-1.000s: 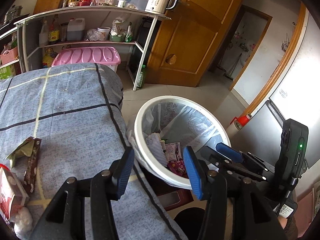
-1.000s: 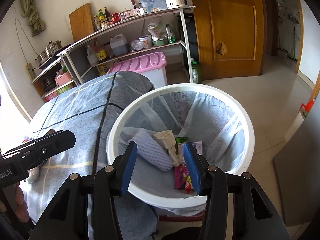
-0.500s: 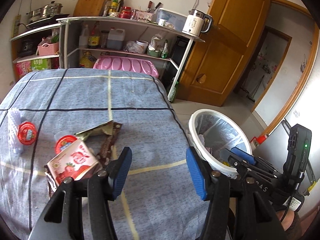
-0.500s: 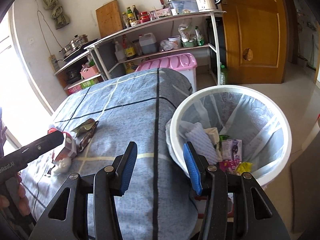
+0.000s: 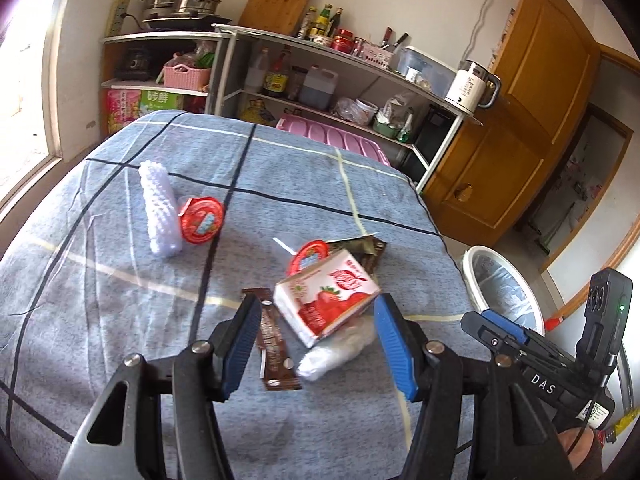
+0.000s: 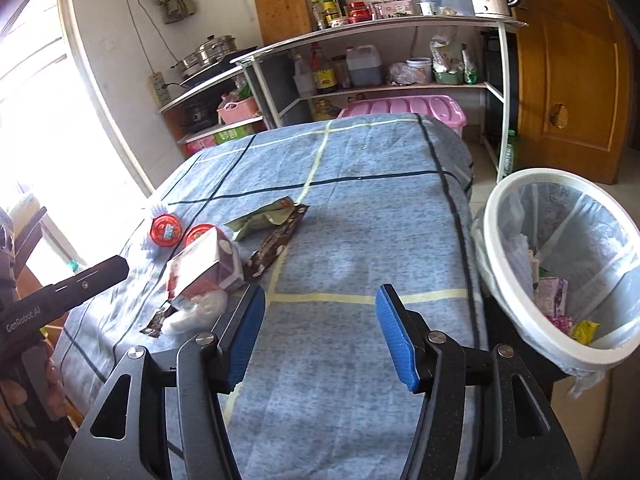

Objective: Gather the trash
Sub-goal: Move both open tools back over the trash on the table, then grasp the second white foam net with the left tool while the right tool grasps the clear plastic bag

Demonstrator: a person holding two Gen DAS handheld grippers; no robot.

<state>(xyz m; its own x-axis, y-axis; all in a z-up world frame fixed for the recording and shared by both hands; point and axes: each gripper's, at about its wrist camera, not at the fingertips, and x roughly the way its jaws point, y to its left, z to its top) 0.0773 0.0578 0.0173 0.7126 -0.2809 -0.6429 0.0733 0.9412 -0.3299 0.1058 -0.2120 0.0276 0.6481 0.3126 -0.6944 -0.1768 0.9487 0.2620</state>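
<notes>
Trash lies on the blue checked tablecloth (image 5: 100,292): a strawberry milk carton (image 5: 326,298), a brown wrapper (image 5: 274,342), a clear crumpled bag (image 5: 336,352), two red-lidded cups (image 5: 202,220) (image 5: 308,254), a white foam net (image 5: 160,208) and a green-gold wrapper (image 6: 260,222). My left gripper (image 5: 316,346) is open and empty, just above the carton. My right gripper (image 6: 320,338) is open and empty over bare cloth, right of the pile. The white lined trash bin (image 6: 516,300) stands off the table's right edge with several pieces of trash inside; it also shows in the left wrist view (image 5: 476,276).
A shelf unit (image 5: 320,80) with bottles, a kettle and pots stands behind the table. A pink plastic box (image 6: 404,106) sits under it. A wooden door (image 6: 568,72) is at the right. A window (image 6: 24,92) is at the left.
Both grippers swung left, away from the bin and over the table. My left gripper now hovers at the trash pile; the carton lies between its open fingers.
</notes>
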